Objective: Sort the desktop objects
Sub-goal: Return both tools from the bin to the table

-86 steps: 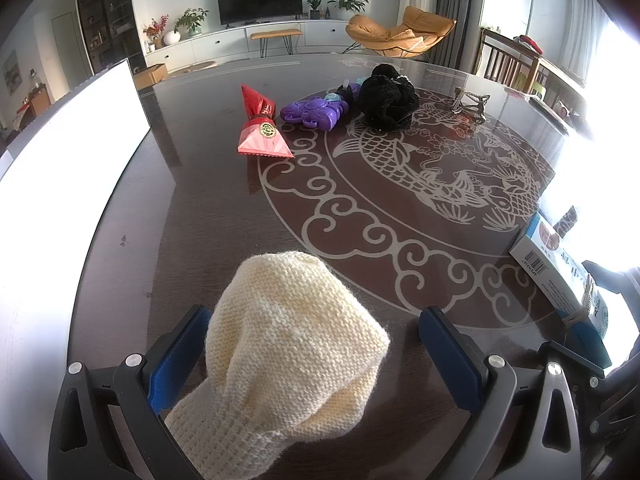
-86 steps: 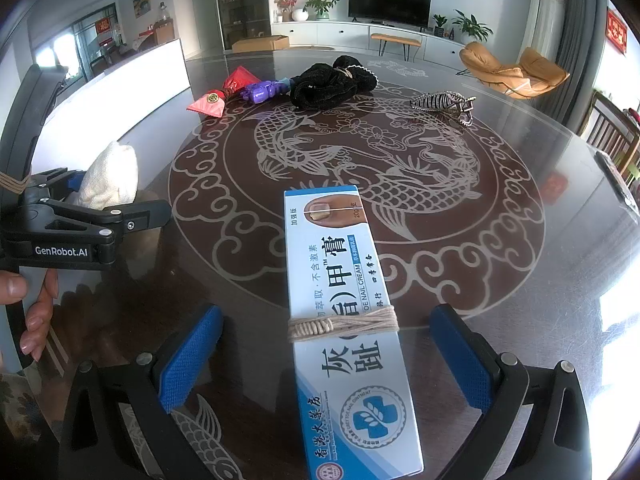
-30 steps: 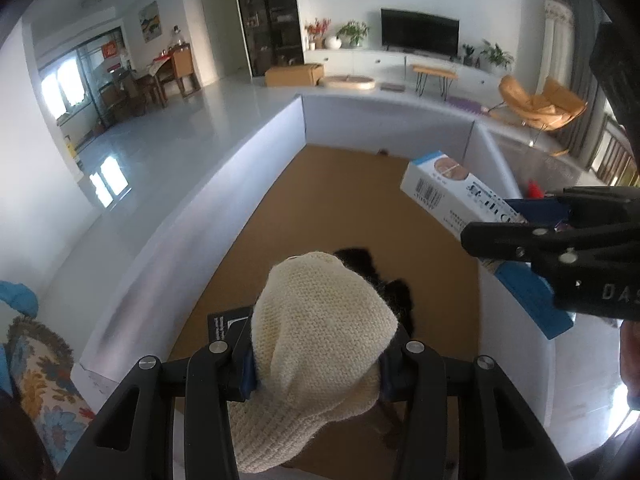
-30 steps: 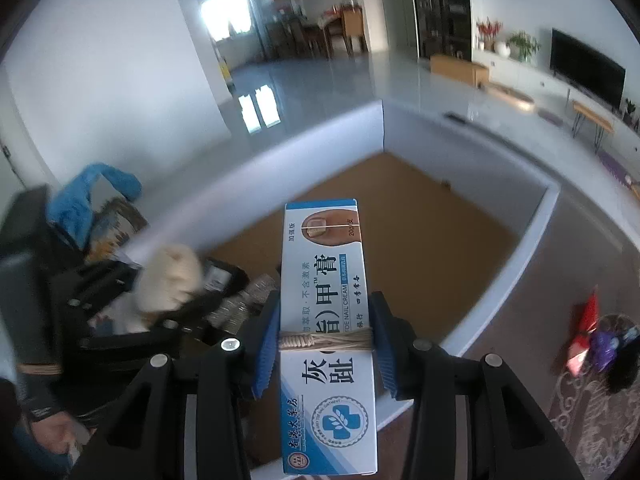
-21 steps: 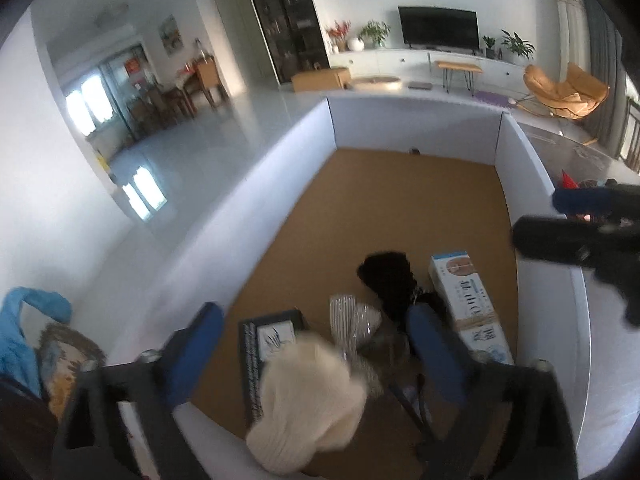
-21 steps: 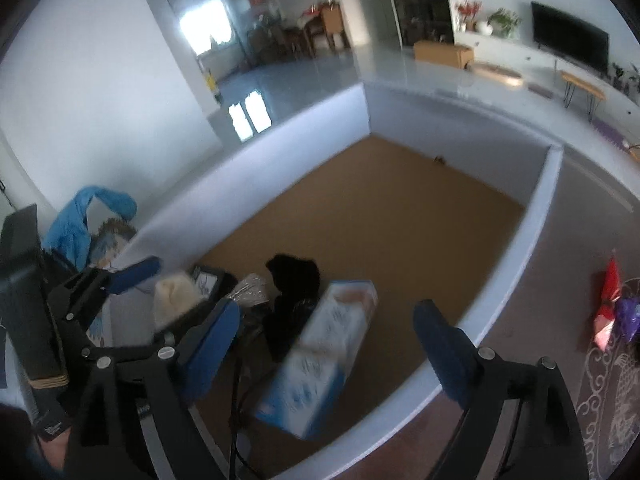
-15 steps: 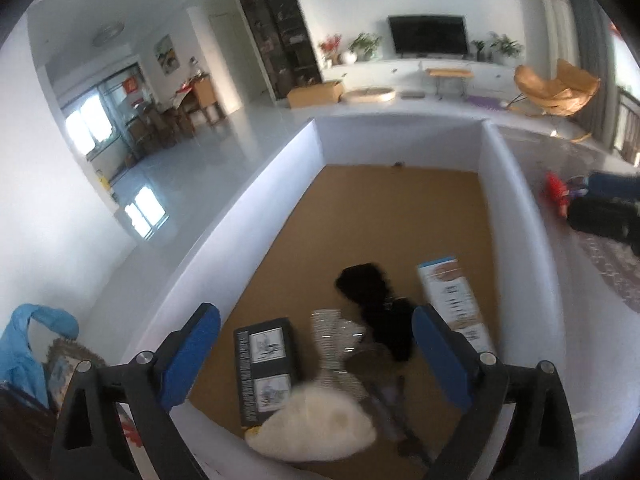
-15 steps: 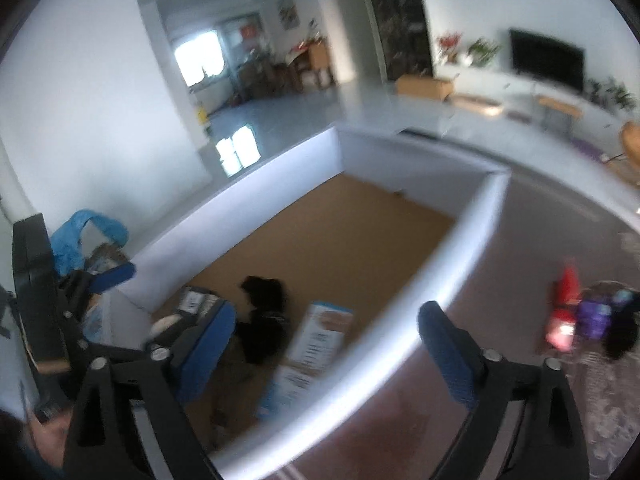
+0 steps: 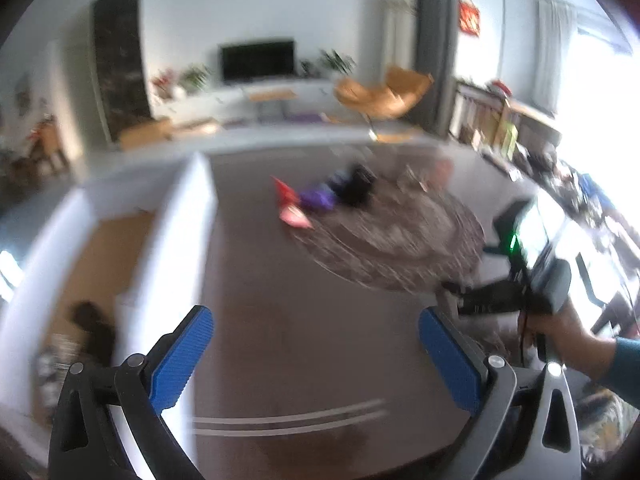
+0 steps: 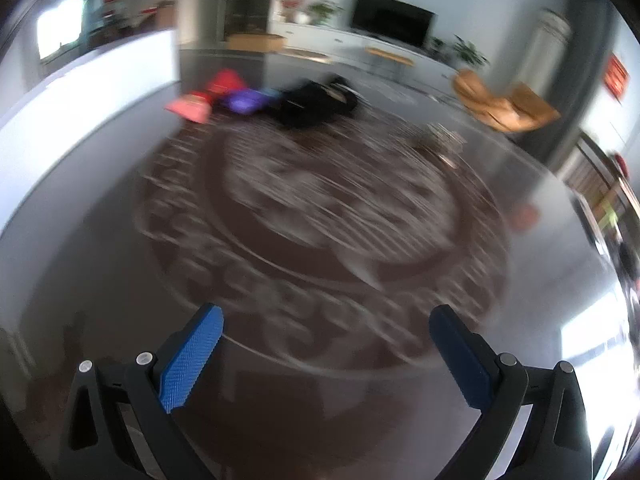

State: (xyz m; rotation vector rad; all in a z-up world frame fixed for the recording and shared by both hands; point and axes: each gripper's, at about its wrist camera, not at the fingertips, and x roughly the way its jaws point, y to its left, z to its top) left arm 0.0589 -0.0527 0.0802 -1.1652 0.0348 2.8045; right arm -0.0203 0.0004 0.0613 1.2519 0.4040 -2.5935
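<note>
Both my left tool and right tool are spread and empty; swinging this fast, I could overshoot the far red packet.

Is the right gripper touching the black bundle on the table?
Apart. The right wrist view shows the right gripper open and empty, with a broad stretch of patterned table between it and the black bundle.

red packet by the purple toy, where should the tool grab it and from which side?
Judging through the blur: take the red packet at its wide pink end, coming in from the side nearest the white box wall. That end lies flat and free; its narrow red end butts the purple toy. Both tools, left and right, are open.
</note>
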